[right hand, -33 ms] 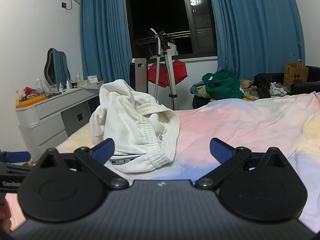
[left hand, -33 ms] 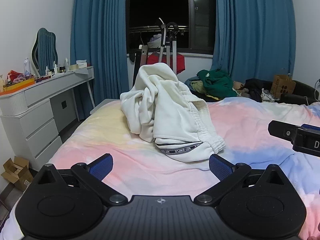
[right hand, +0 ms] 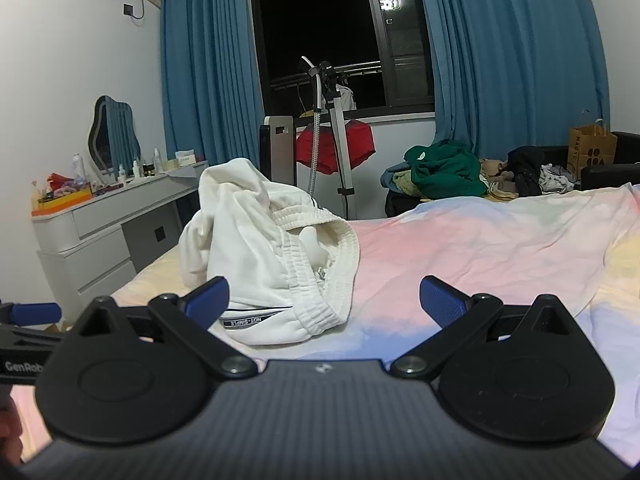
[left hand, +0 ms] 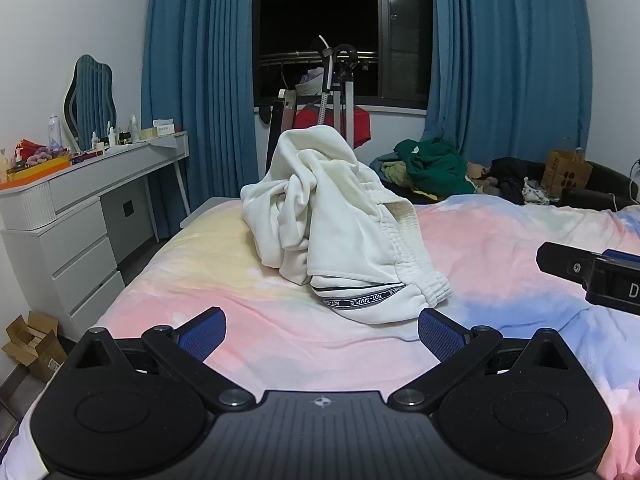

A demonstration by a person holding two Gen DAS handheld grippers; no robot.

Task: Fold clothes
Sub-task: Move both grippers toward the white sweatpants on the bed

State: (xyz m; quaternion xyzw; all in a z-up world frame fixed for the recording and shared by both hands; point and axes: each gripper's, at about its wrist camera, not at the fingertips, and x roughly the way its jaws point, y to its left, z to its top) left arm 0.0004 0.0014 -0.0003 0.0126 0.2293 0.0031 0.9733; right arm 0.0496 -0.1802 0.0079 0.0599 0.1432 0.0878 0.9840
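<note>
A crumpled white garment [left hand: 340,232] with an elastic waistband and a black lettered band lies heaped on the pastel bedsheet [left hand: 500,248]. My left gripper [left hand: 320,330] hovers just in front of its lower edge, open, nothing between the blue pads. Part of the right gripper [left hand: 592,276] shows at the right edge of the left wrist view. In the right wrist view the garment [right hand: 260,248] sits ahead and to the left on the sheet [right hand: 480,240]. My right gripper [right hand: 324,300] is open and empty, its left pad close by the garment's band. The left gripper [right hand: 32,316] shows at the far left.
A grey dresser [left hand: 80,216] with bottles and a mirror stands left of the bed. Cardboard boxes [left hand: 32,344] lie on the floor beside it. A garment steamer stand [left hand: 336,92] rises behind the bed. A green clothes pile [left hand: 432,168] and a paper bag [left hand: 566,172] sit at the back right.
</note>
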